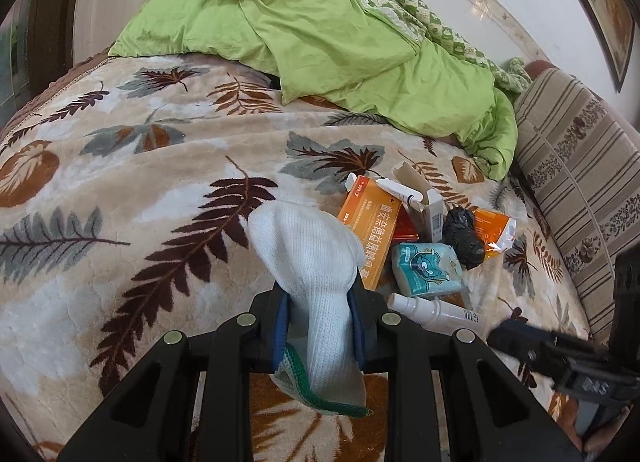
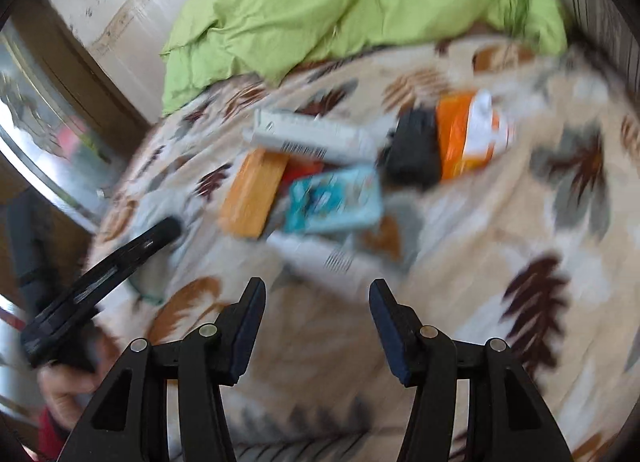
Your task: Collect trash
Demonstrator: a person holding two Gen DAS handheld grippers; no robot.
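The left tongs are closed on a white sock and hold it above the bed. To its right the trash pile (boxes, a tissue pack, a black bag, a spray bottle) lies on the blanket, not yet collected. The right tongs are open and empty, near the pile.

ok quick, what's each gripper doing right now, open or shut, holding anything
Left gripper: shut on the white knitted sock with a green cuff.
Right gripper: open, nothing between its fingers.
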